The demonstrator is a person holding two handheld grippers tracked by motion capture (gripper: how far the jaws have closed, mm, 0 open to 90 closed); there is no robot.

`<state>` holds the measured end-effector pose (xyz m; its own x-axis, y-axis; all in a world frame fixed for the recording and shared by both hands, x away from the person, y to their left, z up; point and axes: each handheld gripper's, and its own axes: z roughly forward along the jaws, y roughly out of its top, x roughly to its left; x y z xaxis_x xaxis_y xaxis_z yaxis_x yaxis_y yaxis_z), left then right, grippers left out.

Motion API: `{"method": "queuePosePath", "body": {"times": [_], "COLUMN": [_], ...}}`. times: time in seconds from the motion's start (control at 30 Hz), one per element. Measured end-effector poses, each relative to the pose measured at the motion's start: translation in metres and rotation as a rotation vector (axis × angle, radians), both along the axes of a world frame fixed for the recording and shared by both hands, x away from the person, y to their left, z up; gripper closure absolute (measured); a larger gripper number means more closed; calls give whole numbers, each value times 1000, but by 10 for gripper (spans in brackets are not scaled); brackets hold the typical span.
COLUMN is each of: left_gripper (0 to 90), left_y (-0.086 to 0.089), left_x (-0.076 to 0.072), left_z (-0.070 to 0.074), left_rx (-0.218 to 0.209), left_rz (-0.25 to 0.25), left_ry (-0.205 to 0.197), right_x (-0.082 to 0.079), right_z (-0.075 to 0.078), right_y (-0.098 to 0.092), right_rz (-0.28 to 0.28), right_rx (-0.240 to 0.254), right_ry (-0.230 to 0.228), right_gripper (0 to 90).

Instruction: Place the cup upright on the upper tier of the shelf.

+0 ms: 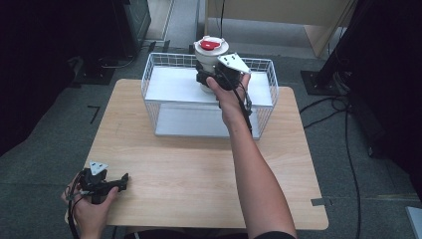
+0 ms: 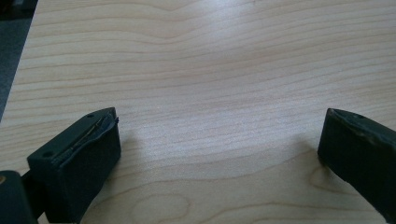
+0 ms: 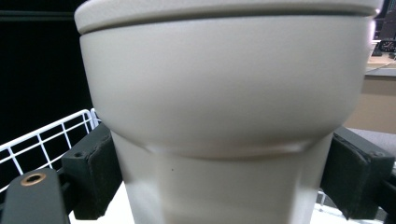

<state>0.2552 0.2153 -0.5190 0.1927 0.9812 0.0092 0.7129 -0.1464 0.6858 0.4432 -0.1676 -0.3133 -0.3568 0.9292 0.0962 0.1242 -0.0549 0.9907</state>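
A white lidded jar with a red knob on its lid is held over the top shelf of a white wire basket rack. My right gripper is shut on the jar's narrower lower body, one jaw on each side; in the right gripper view the jar is very close between the jaws. Whether the jar rests on the shelf is hidden. My left gripper lies low at the table's front left corner, held in a hand. Its jaws stand wide apart over bare wood, nothing between them.
The rack stands at the back middle of the wooden table, with a lower grey shelf facing me. The right forearm crosses the table's middle right. Cables and dark equipment lie on the floor around the table.
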Motion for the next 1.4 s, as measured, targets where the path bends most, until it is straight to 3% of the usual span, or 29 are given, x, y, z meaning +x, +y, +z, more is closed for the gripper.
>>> {"method": "queuePosePath", "body": {"times": [0.23,0.4,0.67,0.83,0.93,1.4], "left_gripper": [0,0,0,0,0,0], "left_y": [0,0,0,0,0,0], "left_x": [0,0,0,0,0,0], "left_z": [0,0,0,0,0,0], "left_rx": [0,0,1,2,2,3], "left_rz": [1,0,0,2,2,4], "left_ry": [-1,1,2,4,4,4], "right_x": [-5,-9,-11,-12,-14,-38], "right_z": [-2,-1,-4,-8,-14,-26], "right_y": [-6,-5,-8,-13,-17,-36], "right_rz": [4,18,52,68,59,81], "right_rx": [27,10,57,69,68,50], "right_ry": [11,21,44,86,103,81], "right_gripper": [121,119,107,11,0,0]}}
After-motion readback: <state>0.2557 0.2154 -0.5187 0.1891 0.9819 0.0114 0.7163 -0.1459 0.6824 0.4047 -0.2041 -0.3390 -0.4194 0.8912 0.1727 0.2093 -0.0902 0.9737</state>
